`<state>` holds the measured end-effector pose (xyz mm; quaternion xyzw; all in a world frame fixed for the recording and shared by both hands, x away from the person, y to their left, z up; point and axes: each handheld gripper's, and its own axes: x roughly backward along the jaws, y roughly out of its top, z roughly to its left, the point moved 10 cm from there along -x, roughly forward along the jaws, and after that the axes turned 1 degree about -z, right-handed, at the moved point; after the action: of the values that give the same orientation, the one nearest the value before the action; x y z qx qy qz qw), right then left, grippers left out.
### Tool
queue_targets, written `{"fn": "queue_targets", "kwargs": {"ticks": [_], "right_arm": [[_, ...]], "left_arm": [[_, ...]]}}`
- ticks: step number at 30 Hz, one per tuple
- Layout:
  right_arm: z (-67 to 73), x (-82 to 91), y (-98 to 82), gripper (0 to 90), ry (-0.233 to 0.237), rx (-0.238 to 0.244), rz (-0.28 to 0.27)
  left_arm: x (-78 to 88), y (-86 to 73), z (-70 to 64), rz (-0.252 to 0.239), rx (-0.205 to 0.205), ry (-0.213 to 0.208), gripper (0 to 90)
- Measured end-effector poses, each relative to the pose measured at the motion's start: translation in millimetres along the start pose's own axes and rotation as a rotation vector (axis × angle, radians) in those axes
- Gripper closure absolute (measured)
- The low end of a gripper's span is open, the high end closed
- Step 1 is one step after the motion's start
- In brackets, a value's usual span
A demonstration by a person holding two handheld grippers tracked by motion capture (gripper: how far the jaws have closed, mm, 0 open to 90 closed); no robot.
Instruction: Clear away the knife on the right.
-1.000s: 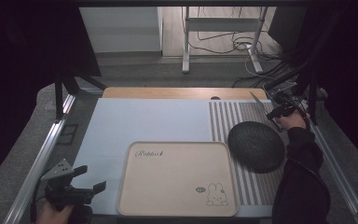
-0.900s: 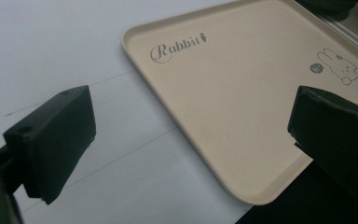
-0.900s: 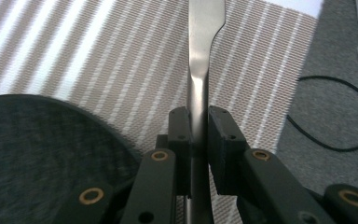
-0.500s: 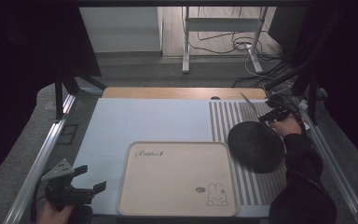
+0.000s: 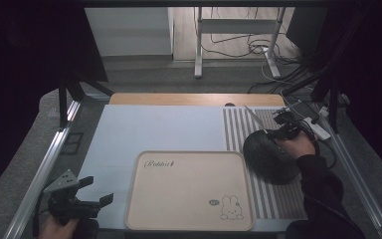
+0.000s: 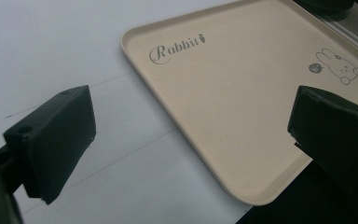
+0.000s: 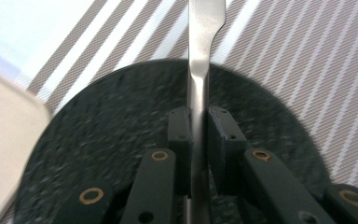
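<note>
Utensil: a flat metal utensil handle (image 7: 200, 70), clamped between the jaws of the right tool (image 7: 199, 135); which kind of utensil it is I cannot tell, the working end is hidden.
Long axis: it runs straight out along the right tool's own line, away from the hand, tip pointing toward the far edge of the tabletop (image 5: 149, 129).
What lies below: a dark speckled round plate (image 7: 98, 154), directly beneath the clamped jaws, resting on the striped mat (image 5: 238, 130) just right of the tray.
Nearer hand: the right tool (image 5: 283, 130) is over the plate; the left tool (image 5: 77, 199) is well apart, at the near left corner.
Left tool state: jaws spread wide, nothing between them, aimed across the tray.
Tray: beige tray (image 6: 242, 107), bare, between the two tools.
Writing: "Rabbit" with a small carrot mark at the tray's far left corner; a rabbit drawing with a small dark badge at the near right, badge text too small to read.
</note>
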<state>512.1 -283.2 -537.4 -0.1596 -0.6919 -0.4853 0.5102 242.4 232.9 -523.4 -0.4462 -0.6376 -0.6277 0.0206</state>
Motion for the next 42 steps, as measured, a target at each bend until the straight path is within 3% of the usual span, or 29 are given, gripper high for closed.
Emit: {"fn": "queue_targets", "kwargs": {"ticks": [13,24,38,42], "right_arm": [[58.8,7.5,-17.5,80.0,0.079,0.068,-0.003],[120.6,14.5,-35.5,79.9,0.137,0.173,0.002],[187.6,17.1,-61.8,79.9,0.177,0.252,0.039],[206.3,15.3,-74.1,79.9,0.186,0.261,0.072]], "left_arm": [[-0.2,0.0,0.1,0.001,-0.001,0.000,1.9],[-0.5,0.0,0.3,0.003,0.000,0.000,1.9],[-0.8,0.0,0.4,0.005,0.001,0.001,1.8],[-0.7,0.1,0.4,0.004,0.002,-0.001,1.9]]}}
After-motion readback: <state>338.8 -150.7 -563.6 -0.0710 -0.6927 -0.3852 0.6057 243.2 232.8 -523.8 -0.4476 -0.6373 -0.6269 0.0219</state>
